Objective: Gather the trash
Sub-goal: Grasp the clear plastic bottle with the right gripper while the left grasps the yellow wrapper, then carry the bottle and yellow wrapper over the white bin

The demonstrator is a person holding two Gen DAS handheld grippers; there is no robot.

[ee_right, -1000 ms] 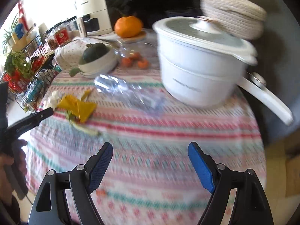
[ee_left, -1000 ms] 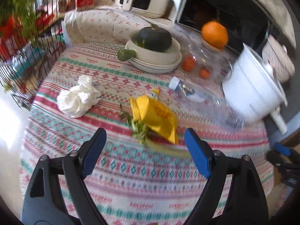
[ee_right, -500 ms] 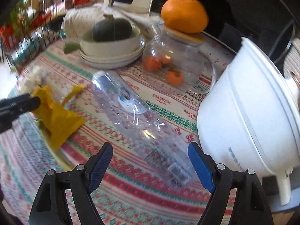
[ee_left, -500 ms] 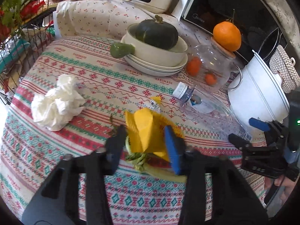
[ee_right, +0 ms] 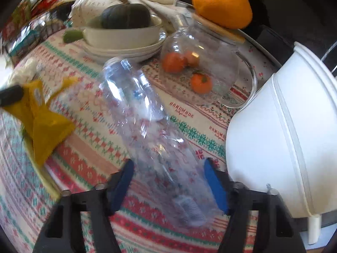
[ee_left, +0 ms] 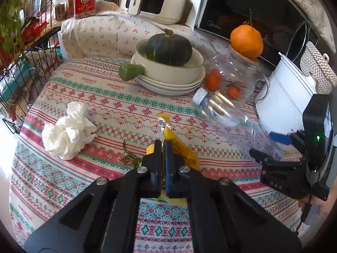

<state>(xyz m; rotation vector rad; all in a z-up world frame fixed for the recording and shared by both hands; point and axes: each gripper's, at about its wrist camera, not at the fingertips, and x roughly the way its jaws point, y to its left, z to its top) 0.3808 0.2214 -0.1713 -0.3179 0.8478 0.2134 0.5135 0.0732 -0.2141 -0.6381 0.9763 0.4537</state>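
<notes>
1. The patterned tablecloth covers the table under everything; I take the clear plastic bottle lying on it as my landmark.
2. The white pot stands just beside the bottle's base end.
3. A stack of cream bowls holding a dark green squash sits beyond the bottle's cap end, and a glass jar with small oranges inside is near it.
4. The bottle lies on its side between the blue pads of my right gripper; the jaws have just been closing around its lower body, and I cannot tell whether the pads press on it.
5. A crumpled white tissue lies well apart from the bottle, past the wrapper.
6. My left gripper is clamped on the yellow wrapper, near the bottle's middle; its jaws have just been closing.
</notes>
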